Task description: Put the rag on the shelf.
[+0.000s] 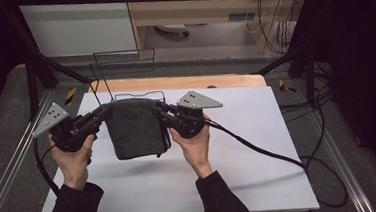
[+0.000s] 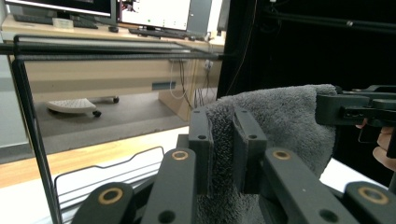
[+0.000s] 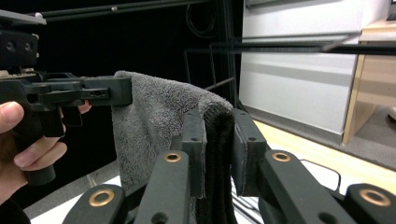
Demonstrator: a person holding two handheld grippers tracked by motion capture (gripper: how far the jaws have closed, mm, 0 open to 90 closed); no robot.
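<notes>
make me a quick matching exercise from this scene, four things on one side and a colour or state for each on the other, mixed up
Things:
1. towel
2. left tool
3. wire rack
4. table

Colour or state:
a. white, flat surface
b. thin black frame standing at the far edge of the table
c. dark grey, hanging lifted by its top corners
d. shut on one top corner of the towel

Pairs: 1-c, 2-d, 3-b, 4-a

towel's (image 2: 285, 121) lower edge cut off in both gripper views, wire rack (image 1: 123, 65) partly behind towel
</notes>
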